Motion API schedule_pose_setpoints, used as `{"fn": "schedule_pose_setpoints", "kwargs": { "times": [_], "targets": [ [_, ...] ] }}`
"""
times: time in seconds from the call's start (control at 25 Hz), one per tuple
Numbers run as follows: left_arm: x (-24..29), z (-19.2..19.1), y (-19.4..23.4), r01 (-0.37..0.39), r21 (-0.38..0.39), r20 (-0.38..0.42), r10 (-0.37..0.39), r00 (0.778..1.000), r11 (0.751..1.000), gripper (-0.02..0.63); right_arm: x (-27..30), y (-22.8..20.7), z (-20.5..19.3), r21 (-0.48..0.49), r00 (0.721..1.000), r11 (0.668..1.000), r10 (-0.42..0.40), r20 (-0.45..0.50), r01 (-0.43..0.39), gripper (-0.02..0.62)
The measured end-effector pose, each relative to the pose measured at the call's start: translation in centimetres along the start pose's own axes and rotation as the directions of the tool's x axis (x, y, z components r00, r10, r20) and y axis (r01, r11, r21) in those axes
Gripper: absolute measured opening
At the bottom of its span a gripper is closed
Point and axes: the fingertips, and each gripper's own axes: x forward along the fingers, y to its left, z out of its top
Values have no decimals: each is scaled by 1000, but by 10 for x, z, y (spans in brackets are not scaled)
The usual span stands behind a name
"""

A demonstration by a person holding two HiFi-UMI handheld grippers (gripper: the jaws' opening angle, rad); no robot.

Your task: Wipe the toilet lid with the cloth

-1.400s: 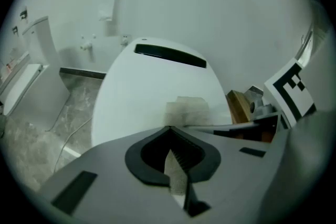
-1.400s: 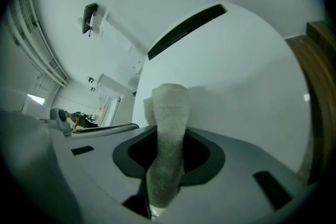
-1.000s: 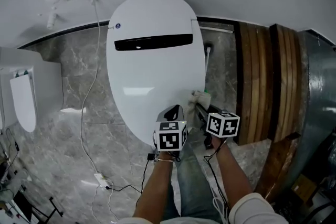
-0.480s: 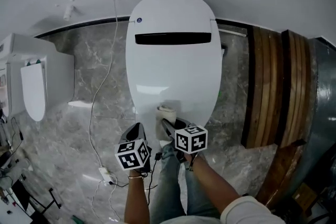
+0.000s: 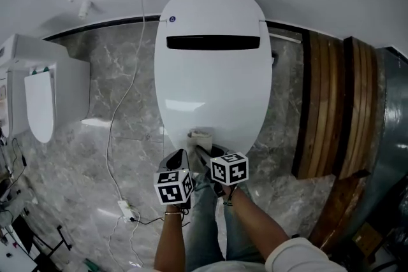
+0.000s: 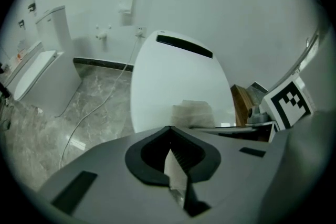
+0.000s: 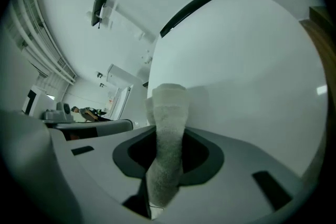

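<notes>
right claw (image 5: 199,150) clamped on cloth (image 5: 199,136), lower centre, at lid (image 5: 213,86) near edge | left claw (image 5: 180,157) closed, empty | risk: narrow cloth bunch may slide off curved rim, leaving lid unwiped

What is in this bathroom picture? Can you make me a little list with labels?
toilet lid: white, closed
cloth: pale, at the lid's near edge
right gripper: shut on the cloth
left gripper: shut, holding nothing, beside the right gripper
floor: grey marble
second toilet: at the left
</notes>
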Motion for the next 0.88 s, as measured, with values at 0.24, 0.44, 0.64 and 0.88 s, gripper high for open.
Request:
{"fn": "schedule_pose_setpoints", "kwargs": {
  "times": [0.24,0.44,0.64,0.88],
  "targets": [
    [36,-19,-95,172,79,-84,-166,983,982,12,-77,-73,7,34,994,994,-101,31,100,95],
    [51,-26,-159,269,104,-115,-257,960,957,12,-129,-130,10,58,975,975,-218,48,215,95],
    [53,-27,-176,295,114,-127,-281,951,949,12,-137,-142,10,67,962,963,-264,70,260,95],
    [41,-16,-152,249,99,-88,-241,967,963,12,-141,-134,15,78,954,958,-283,99,276,95]
  ]
}}
